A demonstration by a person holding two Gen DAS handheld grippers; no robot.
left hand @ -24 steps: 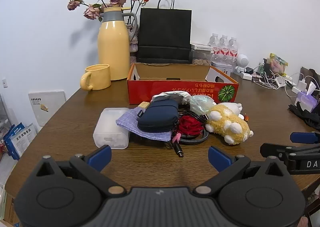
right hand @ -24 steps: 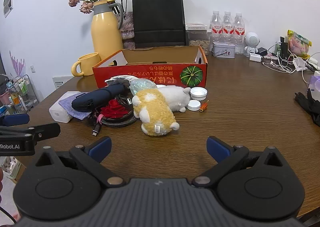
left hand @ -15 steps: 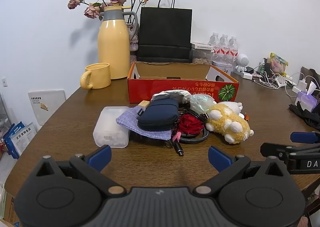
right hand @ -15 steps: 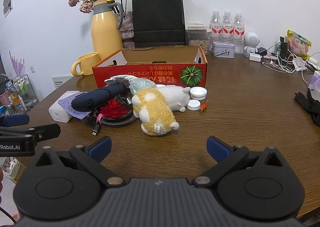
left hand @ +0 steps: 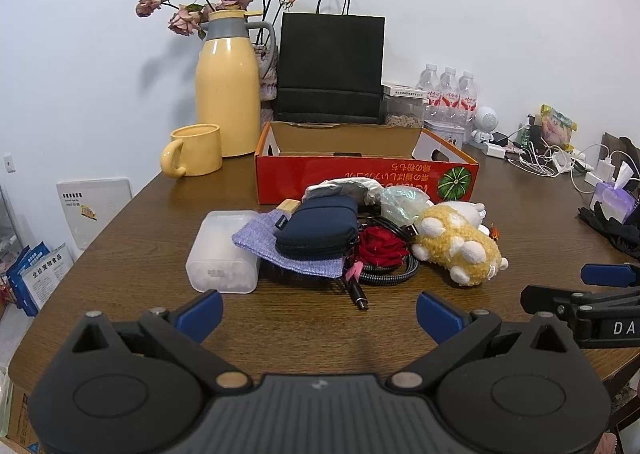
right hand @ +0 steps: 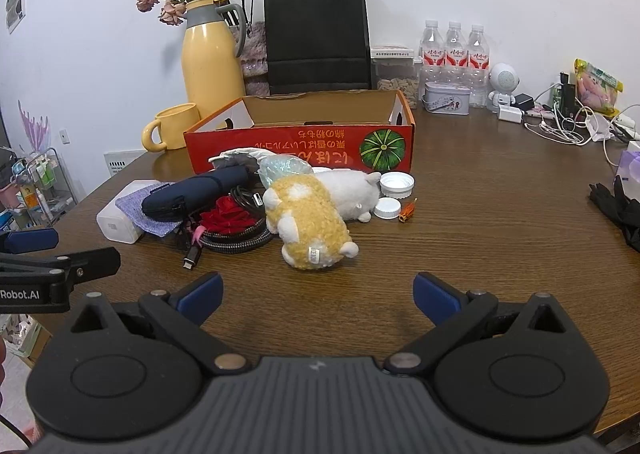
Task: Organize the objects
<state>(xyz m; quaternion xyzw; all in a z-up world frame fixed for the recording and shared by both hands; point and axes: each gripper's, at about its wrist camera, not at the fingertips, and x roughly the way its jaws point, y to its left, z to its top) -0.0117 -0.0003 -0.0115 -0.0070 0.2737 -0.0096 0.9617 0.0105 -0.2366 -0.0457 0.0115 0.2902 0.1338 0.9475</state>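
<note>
A heap of loose items lies in front of an open red cardboard box [left hand: 360,180] [right hand: 304,148]. In it are a yellow plush toy [left hand: 456,248] [right hand: 308,222], a white plush [right hand: 348,190], a navy pouch [left hand: 320,226] [right hand: 196,190], a purple cloth [left hand: 264,240], a clear plastic case [left hand: 222,254], a red rose [left hand: 380,250] [right hand: 232,218] on a coiled braided cable [right hand: 236,240], and two white lids [right hand: 396,184]. My left gripper [left hand: 320,312] and right gripper [right hand: 316,294] both stand open near the table's front edge, short of the heap, with nothing between their fingers.
Behind the box stand a yellow thermos [left hand: 228,94], a yellow mug [left hand: 196,150], a black paper bag [left hand: 330,70] and water bottles [right hand: 456,50]. Chargers and cables [right hand: 568,122] crowd the far right; black gloves [right hand: 620,206] lie at the right edge.
</note>
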